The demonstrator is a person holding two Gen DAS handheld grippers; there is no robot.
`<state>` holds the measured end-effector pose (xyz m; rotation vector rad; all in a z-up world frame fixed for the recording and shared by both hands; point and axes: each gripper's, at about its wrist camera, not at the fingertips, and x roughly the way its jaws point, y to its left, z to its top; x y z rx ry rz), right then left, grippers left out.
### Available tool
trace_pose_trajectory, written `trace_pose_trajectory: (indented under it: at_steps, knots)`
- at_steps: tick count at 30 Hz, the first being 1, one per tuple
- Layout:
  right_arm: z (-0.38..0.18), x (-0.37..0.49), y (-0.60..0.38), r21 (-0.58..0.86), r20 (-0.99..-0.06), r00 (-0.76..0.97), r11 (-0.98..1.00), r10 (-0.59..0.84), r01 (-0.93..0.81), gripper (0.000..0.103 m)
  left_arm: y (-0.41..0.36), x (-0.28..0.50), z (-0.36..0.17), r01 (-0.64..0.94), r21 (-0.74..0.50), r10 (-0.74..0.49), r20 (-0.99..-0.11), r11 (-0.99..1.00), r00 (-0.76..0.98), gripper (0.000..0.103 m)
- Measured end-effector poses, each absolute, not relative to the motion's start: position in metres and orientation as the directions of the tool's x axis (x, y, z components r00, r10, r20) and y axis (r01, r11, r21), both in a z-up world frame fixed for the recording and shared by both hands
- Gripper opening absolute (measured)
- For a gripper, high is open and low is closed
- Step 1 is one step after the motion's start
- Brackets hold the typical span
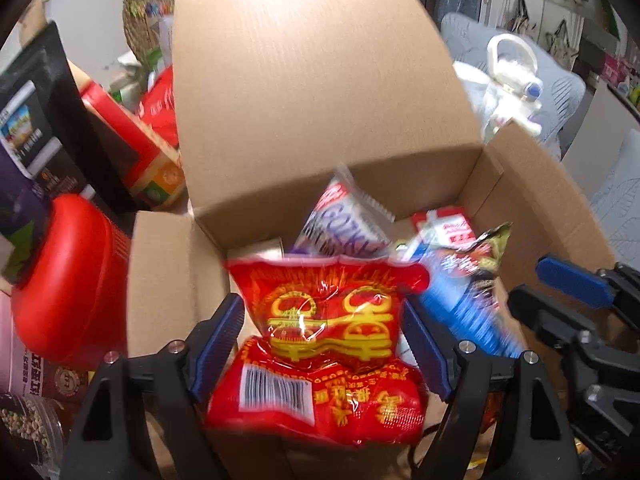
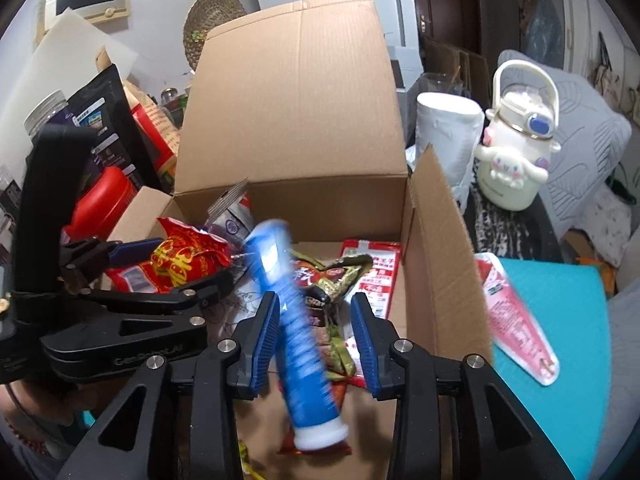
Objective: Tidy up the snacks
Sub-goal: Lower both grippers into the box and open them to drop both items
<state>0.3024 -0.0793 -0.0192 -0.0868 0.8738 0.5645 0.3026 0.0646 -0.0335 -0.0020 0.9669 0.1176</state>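
Note:
An open cardboard box stands in front of both grippers. My left gripper is shut on a red snack bag with gold characters, held over the box's near left edge; it also shows in the right wrist view. My right gripper is open over the box, and a blurred blue tube with a white cap lies between its fingers without touching the pads. In the box are a purple-white packet, a red-white packet and a dark green-edged packet.
Left of the box are a red tin, a black carton and a red box. Right of it stand a white roll and a cream character bottle. A red-white pouch lies on a teal mat.

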Motion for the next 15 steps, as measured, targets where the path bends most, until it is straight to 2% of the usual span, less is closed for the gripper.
trace_pose_trajectory:
  at_steps: [5, 15]
  knots:
    - [-0.011, 0.298, -0.085, 0.164, -0.732, 0.518, 0.852, 0.443, -0.497, 0.037, 0.065, 0.288, -0.012, -0.126, 0.069, 0.134, -0.768, 0.990, 0.627, 0.080]
    - [0.034, 0.268, -0.097, 0.167, -0.656, 0.583, 0.845, 0.480, -0.508, 0.037, 0.067, 0.254, 0.037, -0.117, -0.028, 0.066, -0.689, 0.993, 0.721, 0.080]
